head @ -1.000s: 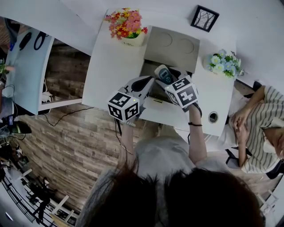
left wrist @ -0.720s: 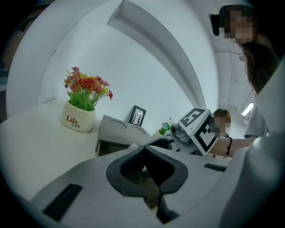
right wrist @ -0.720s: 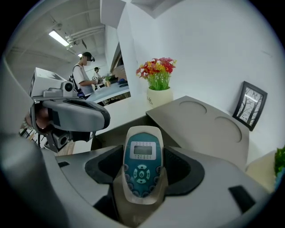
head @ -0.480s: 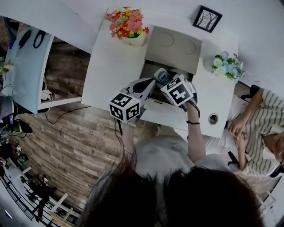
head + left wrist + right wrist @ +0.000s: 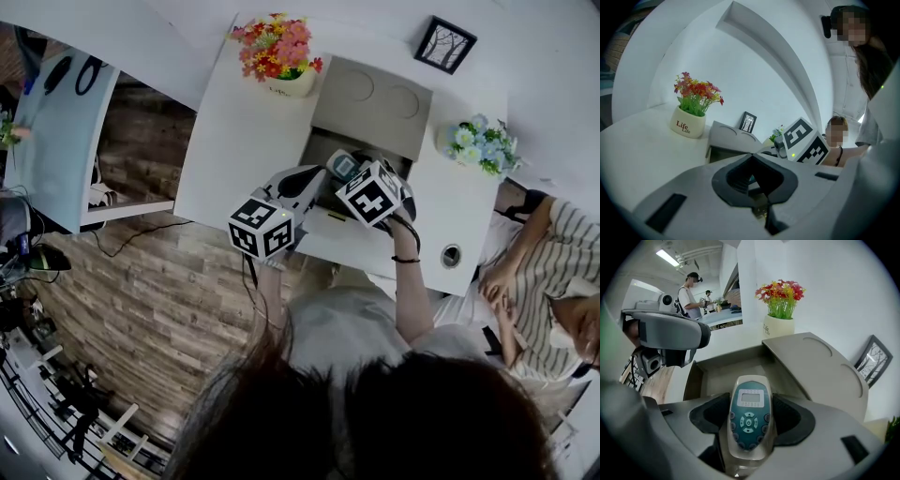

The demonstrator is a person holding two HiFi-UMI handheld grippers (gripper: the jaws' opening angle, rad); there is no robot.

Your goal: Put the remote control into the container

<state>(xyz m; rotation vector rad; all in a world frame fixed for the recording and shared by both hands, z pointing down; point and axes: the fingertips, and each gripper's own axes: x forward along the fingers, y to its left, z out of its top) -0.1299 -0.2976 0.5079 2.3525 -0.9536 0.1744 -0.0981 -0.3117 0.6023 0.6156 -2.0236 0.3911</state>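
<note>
The right tongs [image 5: 749, 427] were clamped on the remote control [image 5: 749, 411]. It lay lengthwise between the two pads, keypad up, with its display end projecting beyond the tips. The left tongs [image 5: 751, 158] were closed on nothing and hung just left of the right ones, by the near left edge of the container [image 5: 715, 373]. The remote control was in the air over the near part of the open container, not yet inside it.

I judged the step in hand to be the lowering. To do it well, I would carry the display end over the cavity, tip it downward, and lower it until the body rests on the container floor. Only then would I part the pads, since a release from height could bounce it off the rim. The open lid [image 5: 820, 364] on the far right needed clearance. Beyond it, a flower pot [image 5: 778, 326] stood on the worktop [image 5: 234, 141].
</note>
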